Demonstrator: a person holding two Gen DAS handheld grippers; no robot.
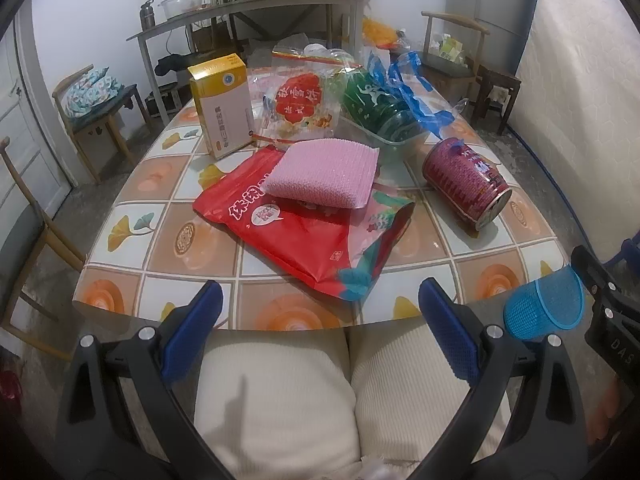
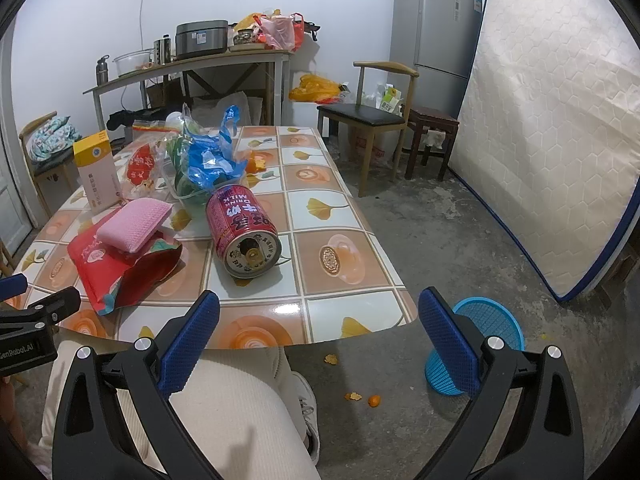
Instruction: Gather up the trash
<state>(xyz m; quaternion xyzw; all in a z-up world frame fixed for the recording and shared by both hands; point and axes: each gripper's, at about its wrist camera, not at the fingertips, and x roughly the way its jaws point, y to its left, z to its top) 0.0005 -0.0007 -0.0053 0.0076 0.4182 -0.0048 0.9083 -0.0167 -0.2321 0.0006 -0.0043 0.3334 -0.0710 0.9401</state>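
On the tiled table (image 1: 132, 236) (image 2: 352, 280) lies a red snack bag (image 1: 296, 236) (image 2: 120, 268) with a pink sponge (image 1: 324, 174) (image 2: 134, 224) on top. A dark red milk can (image 1: 466, 182) (image 2: 242, 232) lies on its side to the right. Behind them stand a yellow-and-white box (image 1: 224, 104) (image 2: 98, 172), a clear red-printed bag (image 1: 302, 102) (image 2: 144, 168) and blue plastic wrap (image 1: 412, 88) (image 2: 212, 156) over green packaging. A blue mesh bin (image 1: 544, 306) (image 2: 476, 344) stands on the floor at the right. My left gripper (image 1: 320, 324) and right gripper (image 2: 320, 328) are both open and empty, held before the table's near edge above the person's lap.
Wooden chairs (image 1: 96, 100) (image 2: 376, 120) flank the table; a side table (image 2: 192, 64) with a cooker and bags stands at the back wall. A fridge (image 2: 432, 36) and an upright mattress (image 2: 552, 128) are at the right. Orange peel bits (image 2: 362, 398) lie on the floor.
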